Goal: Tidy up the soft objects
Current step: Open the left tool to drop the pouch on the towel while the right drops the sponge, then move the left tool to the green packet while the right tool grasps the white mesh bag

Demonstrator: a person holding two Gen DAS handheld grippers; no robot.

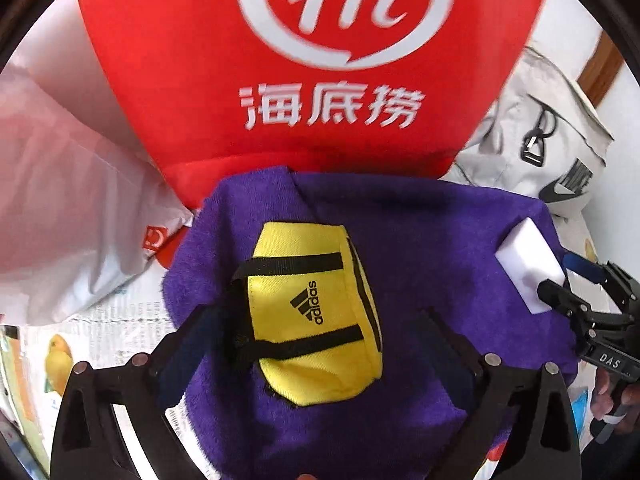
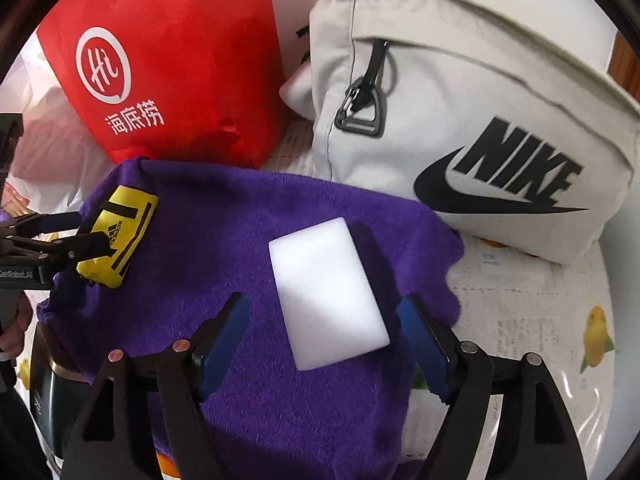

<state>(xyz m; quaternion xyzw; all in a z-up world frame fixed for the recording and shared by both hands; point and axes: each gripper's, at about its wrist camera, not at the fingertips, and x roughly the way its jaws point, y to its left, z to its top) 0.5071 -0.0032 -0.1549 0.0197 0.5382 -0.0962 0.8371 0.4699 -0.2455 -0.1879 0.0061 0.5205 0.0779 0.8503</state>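
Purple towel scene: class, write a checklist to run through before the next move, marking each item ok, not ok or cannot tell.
1. Left gripper open around yellow pouch, pads clear: ok.
2. Right gripper open around white sponge: ok.
3. Both items lie on purple towel: ok.
4. Red bag and white backpack clear of the grippers: ok.
5. Where the items belong: cannot tell.
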